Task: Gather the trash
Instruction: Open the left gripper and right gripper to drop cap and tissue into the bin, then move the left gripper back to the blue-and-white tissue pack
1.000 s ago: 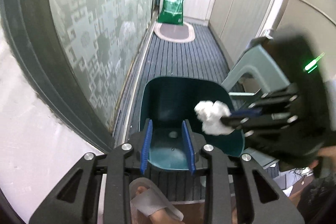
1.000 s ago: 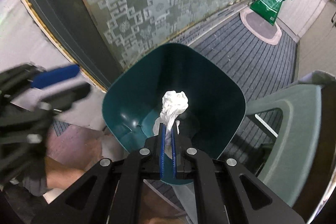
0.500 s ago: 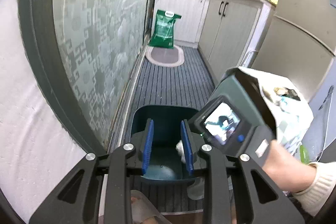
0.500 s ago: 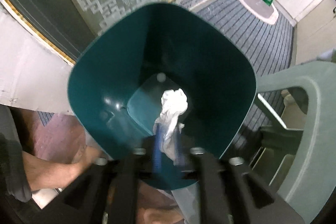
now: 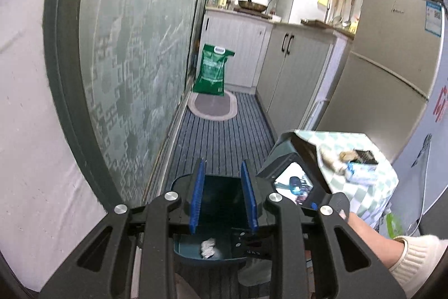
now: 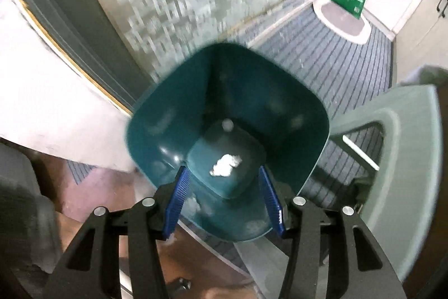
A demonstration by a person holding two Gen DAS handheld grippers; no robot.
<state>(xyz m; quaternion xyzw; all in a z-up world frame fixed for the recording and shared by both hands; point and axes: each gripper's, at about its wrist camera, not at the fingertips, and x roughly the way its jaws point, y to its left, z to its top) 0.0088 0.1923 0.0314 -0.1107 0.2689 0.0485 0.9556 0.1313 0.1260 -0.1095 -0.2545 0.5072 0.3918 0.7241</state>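
Crumpled white tissue wad (image 6: 226,165) lies on the floor of the teal plastic bin (image 6: 168,116). Right gripper (image 6: 224,195) above the bin, jaws apart, empty; left gripper (image 5: 223,198) likewise. Withdraw straight up, clear of the rim.

Both grippers open, nothing held. Left gripper (image 5: 223,191) points fwd, roughly level. Right gripper (image 6: 224,195) tilts down, jaws wide; R hand (image 5: 372,236) grips its handle.

Teal bin (image 6: 173,128), white crumpled tissue (image 6: 226,165), blue-padded black tongs (image 6: 225,194), green bag (image 5: 213,70), grey-striped rug (image 5: 224,142).
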